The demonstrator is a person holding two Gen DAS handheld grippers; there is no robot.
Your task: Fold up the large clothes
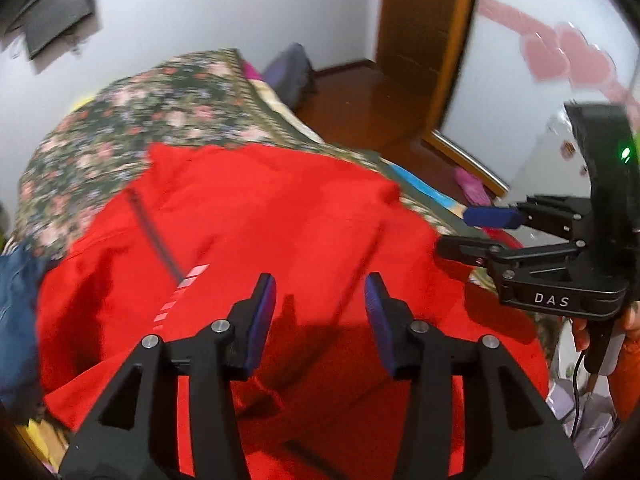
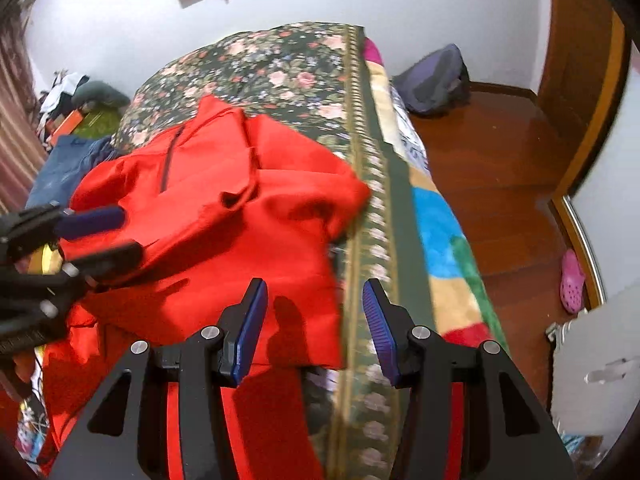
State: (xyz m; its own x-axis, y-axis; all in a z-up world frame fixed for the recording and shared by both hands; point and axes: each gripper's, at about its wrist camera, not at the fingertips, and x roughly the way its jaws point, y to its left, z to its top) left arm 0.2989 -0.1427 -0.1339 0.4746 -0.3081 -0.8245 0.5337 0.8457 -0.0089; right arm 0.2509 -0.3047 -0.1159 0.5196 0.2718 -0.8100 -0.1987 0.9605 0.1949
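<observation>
Red jacket (image 1: 248, 248) lies rumpled on the floral bed (image 2: 280, 64), hem over the bed's near edge, while left gripper (image 1: 320, 312) and right gripper (image 2: 314, 316) hover with fingers released, empty, so the slick overhanging fabric could slide off.

One legible mark only: the white capital letters "DAS" on the black front bar of the right gripper (image 1: 476, 234), seen side-on at the right edge of the left wrist view. The red garment (image 1: 256, 248) carries a short column of pale pink bars near its dark zip, but these form no readable characters. Nothing else in either view can be read; the small stickers on the white cabinet (image 1: 560, 152) are too blurred to make out.
</observation>
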